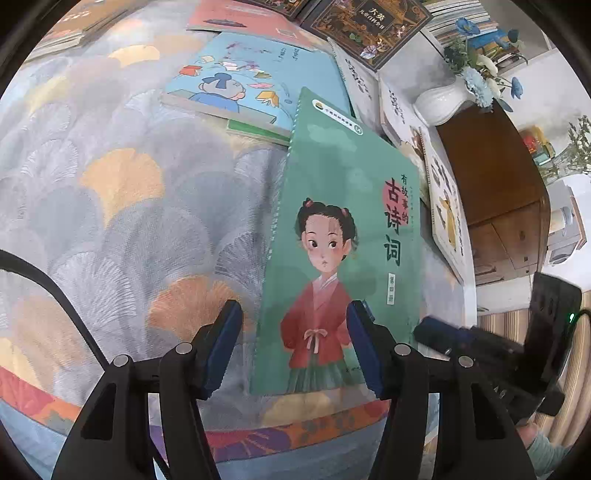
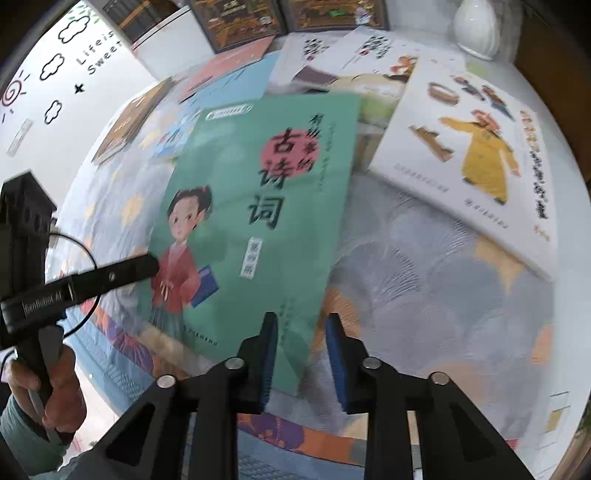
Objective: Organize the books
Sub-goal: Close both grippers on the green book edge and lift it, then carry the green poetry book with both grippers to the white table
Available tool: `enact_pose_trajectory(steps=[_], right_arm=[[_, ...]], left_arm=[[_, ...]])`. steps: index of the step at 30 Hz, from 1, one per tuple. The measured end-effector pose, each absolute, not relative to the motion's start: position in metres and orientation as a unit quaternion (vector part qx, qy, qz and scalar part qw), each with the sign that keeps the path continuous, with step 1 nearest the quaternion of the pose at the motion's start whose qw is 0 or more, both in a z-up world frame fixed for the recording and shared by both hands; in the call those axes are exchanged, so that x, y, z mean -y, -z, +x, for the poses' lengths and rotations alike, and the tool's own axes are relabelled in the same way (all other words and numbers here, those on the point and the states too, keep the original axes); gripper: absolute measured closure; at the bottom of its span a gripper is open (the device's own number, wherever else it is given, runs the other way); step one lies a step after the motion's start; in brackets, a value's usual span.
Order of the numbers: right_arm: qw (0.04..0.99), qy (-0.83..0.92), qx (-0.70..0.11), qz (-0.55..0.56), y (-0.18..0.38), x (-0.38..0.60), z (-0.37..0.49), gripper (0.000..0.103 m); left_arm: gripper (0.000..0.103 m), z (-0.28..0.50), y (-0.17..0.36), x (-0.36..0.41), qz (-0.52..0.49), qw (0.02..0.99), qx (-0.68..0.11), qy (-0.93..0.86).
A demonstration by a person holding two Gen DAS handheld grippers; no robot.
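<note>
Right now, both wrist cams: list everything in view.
green book: 1, green, girl in red on the cover, centre of the cloth
blue book: 1, light blue, behind the green book
white books: at least 3, white, right side
dark books: 2, dark ornate covers, far edge
pink book: 1, pink, by the dark books
vase: 1, white, blue flowers, far right
tablecloth: 1, grey-blue with orange fans, under everything
cabinet: 1, brown wood, right of the table
left gripper: 1, black with blue pads, open over the green book's lower left corner
right gripper: 1, same colours, jaws narrow at its lower right corner
hand: 1, holds the left gripper
</note>
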State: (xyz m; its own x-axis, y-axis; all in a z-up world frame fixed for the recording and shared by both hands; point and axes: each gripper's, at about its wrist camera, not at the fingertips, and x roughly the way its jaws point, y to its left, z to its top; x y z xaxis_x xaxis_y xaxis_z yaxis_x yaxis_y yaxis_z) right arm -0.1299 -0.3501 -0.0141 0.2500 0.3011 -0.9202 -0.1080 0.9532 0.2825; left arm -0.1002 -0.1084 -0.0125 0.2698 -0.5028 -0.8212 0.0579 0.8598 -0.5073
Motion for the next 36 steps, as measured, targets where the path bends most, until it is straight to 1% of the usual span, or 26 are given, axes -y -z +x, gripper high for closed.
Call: enact_pose_trajectory(steps=[4,6,10,11,12,13,14,15,17,21,23,25,27,28,30,31,32,34,36], right_arm=[[0.791,-0.141,-0.592,0.066,0.014,0.343,-0.136,0.08],[0.793,-0.135,-0.591,0.052,0.015,0.342,-0.138,0.08],[0.787,-0.13,-0.596,0.095,0.022,0.357,-0.138,0.08],[0.783,-0.132,-0.597,0.113,0.024,0.362,-0.137,0.08],[0.78,-0.133,-0.598,0.126,0.025,0.365,-0.136,0.08],[0.779,-0.133,-0.598,0.135,0.026,0.367,-0.136,0.08],[0.777,-0.132,-0.598,0.144,0.027,0.369,-0.135,0.08],[0.777,-0.133,-0.597,0.147,0.027,0.37,-0.135,0.08],[0.779,-0.133,-0.596,0.14,0.028,0.368,-0.135,0.08],[0.785,-0.131,-0.592,0.124,0.027,0.36,-0.136,0.08],[0.782,-0.131,-0.594,0.133,0.028,0.361,-0.135,0.08],[0.768,-0.135,-0.605,0.159,0.03,0.368,-0.133,0.079],[0.744,-0.144,-0.618,0.211,0.032,0.386,-0.136,0.078],[0.727,-0.148,-0.621,0.252,0.035,0.397,-0.137,0.074],[0.707,-0.155,-0.617,0.309,0.038,0.411,-0.14,0.064],[0.695,-0.16,-0.607,0.35,0.041,0.422,-0.142,0.05],[0.69,-0.161,-0.597,0.377,0.043,0.429,-0.143,0.043],[0.674,-0.171,-0.573,0.434,0.047,0.441,-0.145,0.042],[0.653,-0.185,-0.566,0.468,0.054,0.444,-0.142,0.042]], left_arm=[[0.048,-0.102,0.01,0.108,-0.201,0.781,-0.564,0.179],[0.048,-0.107,0.004,0.106,-0.225,0.778,-0.554,0.192],[0.049,-0.113,-0.009,0.095,-0.314,0.753,-0.524,0.244],[0.053,-0.113,-0.009,0.092,-0.343,0.741,-0.518,0.255],[0.061,-0.112,-0.004,0.087,-0.38,0.724,-0.513,0.261],[0.064,-0.111,0.003,0.083,-0.411,0.709,-0.511,0.26],[0.074,-0.111,0.011,0.082,-0.421,0.704,-0.514,0.252],[0.085,-0.112,0.015,0.083,-0.409,0.71,-0.521,0.239],[0.091,-0.113,0.021,0.092,-0.386,0.716,-0.535,0.227],[0.091,-0.118,0.028,0.11,-0.372,0.71,-0.553,0.226],[0.091,-0.116,0.029,0.119,-0.377,0.702,-0.558,0.233],[0.091,-0.116,0.027,0.121,-0.392,0.69,-0.556,0.247],[0.091,-0.112,0.019,0.121,-0.415,0.674,-0.551,0.264],[0.091,-0.11,0.017,0.122,-0.425,0.667,-0.548,0.27],[0.091,-0.106,0.011,0.122,-0.446,0.653,-0.541,0.286],[0.091,-0.103,0.008,0.123,-0.461,0.643,-0.537,0.293],[0.091,-0.1,0.006,0.123,-0.473,0.634,-0.534,0.299],[0.091,-0.098,0.004,0.123,-0.482,0.626,-0.532,0.303],[0.091,-0.096,0.005,0.124,-0.493,0.615,-0.534,0.306]])
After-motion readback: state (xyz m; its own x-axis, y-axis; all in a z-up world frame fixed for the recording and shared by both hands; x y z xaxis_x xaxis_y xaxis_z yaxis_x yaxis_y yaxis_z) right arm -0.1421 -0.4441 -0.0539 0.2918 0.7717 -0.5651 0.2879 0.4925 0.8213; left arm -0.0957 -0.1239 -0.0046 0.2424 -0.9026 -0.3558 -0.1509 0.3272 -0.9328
